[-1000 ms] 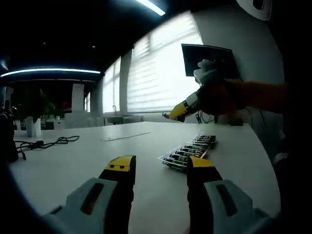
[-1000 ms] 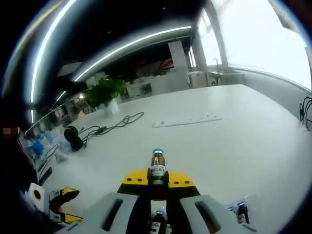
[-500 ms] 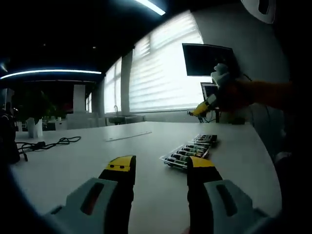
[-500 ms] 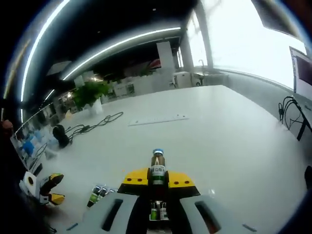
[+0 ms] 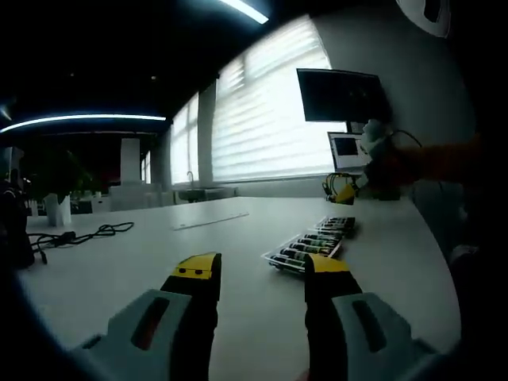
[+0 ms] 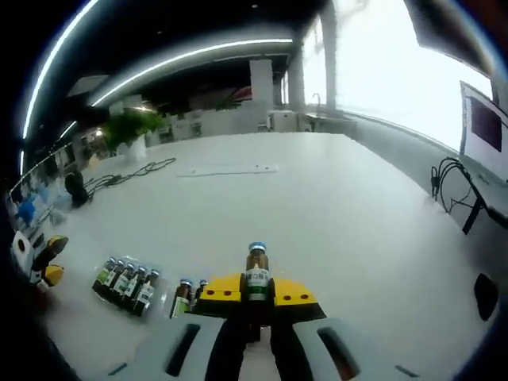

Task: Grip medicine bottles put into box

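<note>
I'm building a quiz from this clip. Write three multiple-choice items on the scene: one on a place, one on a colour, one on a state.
1. Where does the row of medicine bottles lie?
A. on the white table
B. on a shelf
C. on the floor

2. What colour are the jaw tips of the left hand-held gripper?
A. red
B. yellow
C. green

3. How is the right hand-held gripper?
A. open and empty
B. shut on a cable
C. shut on a medicine bottle

Key: 1 A, the row rests on the white table. 2 B, both tips show yellow. 3 C, a blue-capped medicine bottle stands upright between its jaws.
</note>
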`<action>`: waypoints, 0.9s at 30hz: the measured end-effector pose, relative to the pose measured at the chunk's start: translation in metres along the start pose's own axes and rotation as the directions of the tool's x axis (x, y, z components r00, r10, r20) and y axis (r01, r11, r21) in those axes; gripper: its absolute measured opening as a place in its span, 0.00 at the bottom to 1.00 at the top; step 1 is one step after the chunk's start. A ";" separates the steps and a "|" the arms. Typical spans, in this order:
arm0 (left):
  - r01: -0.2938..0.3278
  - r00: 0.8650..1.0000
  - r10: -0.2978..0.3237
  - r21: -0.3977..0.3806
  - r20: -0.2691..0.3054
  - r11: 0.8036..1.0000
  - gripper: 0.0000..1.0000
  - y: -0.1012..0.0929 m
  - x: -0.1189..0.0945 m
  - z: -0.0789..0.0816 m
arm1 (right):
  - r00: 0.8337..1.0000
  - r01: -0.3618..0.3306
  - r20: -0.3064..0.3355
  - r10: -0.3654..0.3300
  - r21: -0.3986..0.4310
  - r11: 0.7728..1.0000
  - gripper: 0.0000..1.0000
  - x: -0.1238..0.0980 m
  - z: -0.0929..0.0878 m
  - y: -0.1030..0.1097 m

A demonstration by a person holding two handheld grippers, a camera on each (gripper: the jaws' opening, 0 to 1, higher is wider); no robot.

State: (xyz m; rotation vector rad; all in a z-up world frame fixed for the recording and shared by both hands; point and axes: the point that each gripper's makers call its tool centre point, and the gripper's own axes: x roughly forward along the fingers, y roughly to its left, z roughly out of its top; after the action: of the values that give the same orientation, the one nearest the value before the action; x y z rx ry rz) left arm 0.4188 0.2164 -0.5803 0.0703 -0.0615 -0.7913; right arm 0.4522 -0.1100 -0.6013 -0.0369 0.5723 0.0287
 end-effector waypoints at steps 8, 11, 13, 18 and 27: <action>-0.001 1.000 0.001 0.003 -0.004 1.000 0.35 0.000 0.000 -0.002 | 0.999 0.014 -0.031 -0.016 -0.048 0.999 0.07 0.007 -0.017 -0.004; 0.000 1.000 0.000 0.005 -0.007 1.000 0.35 0.001 0.000 -0.003 | 0.999 0.016 -0.040 -0.021 -0.106 0.994 0.08 0.009 -0.023 -0.004; 0.001 1.000 -0.001 0.007 -0.008 1.000 0.35 0.001 0.000 -0.005 | 0.999 0.019 -0.036 -0.023 -0.122 0.992 0.08 0.010 -0.024 -0.003; 0.001 1.000 -0.001 0.008 -0.009 1.000 0.35 0.001 0.000 -0.005 | 0.999 0.034 -0.012 -0.035 -0.117 0.993 0.08 0.009 -0.022 -0.005; 0.003 1.000 -0.003 0.007 -0.008 1.000 0.35 0.001 0.000 -0.004 | 0.999 0.023 0.045 -0.019 -0.074 0.997 0.08 0.003 0.008 -0.011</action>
State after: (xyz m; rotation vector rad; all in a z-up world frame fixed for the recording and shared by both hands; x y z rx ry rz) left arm 0.4199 0.2172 -0.5837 0.0805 -0.0571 -0.7936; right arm 0.4591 -0.1211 -0.5957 -0.1151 0.5265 0.0304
